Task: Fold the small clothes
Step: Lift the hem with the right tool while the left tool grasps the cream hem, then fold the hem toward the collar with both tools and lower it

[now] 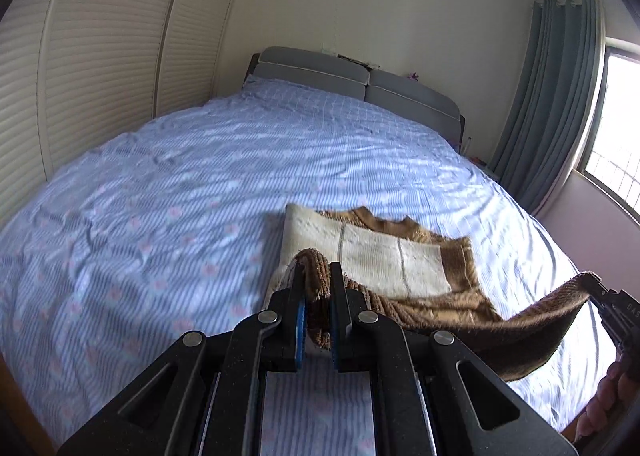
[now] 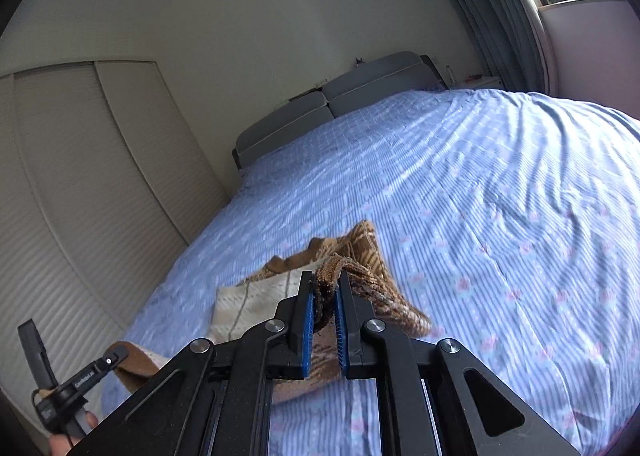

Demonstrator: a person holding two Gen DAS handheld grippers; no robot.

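A small brown and cream knitted garment (image 1: 372, 256) lies partly folded on the blue striped bed sheet (image 1: 160, 195). My left gripper (image 1: 316, 276) is shut on the garment's brown ribbed hem at one corner, lifted off the bed. My right gripper (image 2: 325, 284) is shut on the other corner of the same brown hem (image 2: 360, 252). The brown edge sags in a band between the two grippers (image 1: 520, 332). The right gripper's tip (image 1: 596, 288) shows at the right edge of the left wrist view. The left gripper (image 2: 116, 358) shows at the lower left of the right wrist view. The cream panel (image 2: 256, 296) rests on the sheet.
A grey padded headboard (image 1: 360, 83) stands at the far end of the bed. Louvred wardrobe doors (image 1: 80, 75) run along the left side. A grey-blue curtain (image 1: 552, 95) and a bright window (image 1: 616, 127) are at the right. A person's fingers (image 1: 604, 400) hold the right gripper.
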